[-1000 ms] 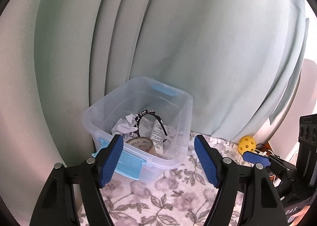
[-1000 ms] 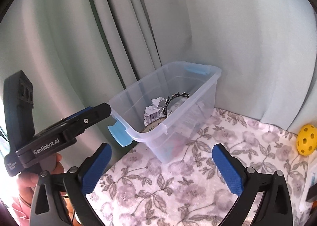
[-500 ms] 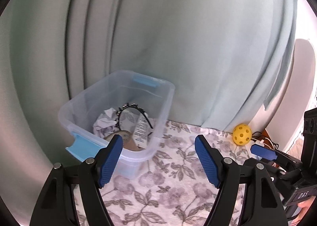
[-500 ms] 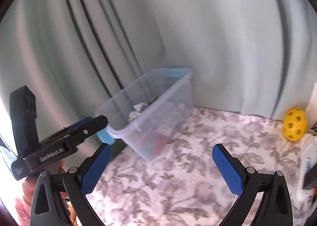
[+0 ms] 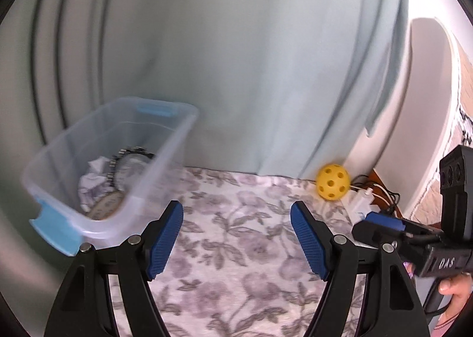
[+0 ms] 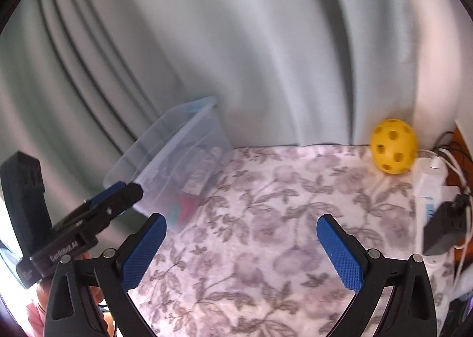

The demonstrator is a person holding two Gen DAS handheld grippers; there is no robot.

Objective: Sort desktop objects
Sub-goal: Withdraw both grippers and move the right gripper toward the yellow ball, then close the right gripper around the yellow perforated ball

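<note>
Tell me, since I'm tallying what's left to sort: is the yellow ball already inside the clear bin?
No, the yellow ball sits on the floral cloth by the curtain, well apart from the clear bin.

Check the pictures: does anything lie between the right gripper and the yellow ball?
Nothing visible does. The right gripper is open and empty, and only bare flowered cloth lies between it and the ball. The white power strip sits beside the ball, off the direct line.
</note>
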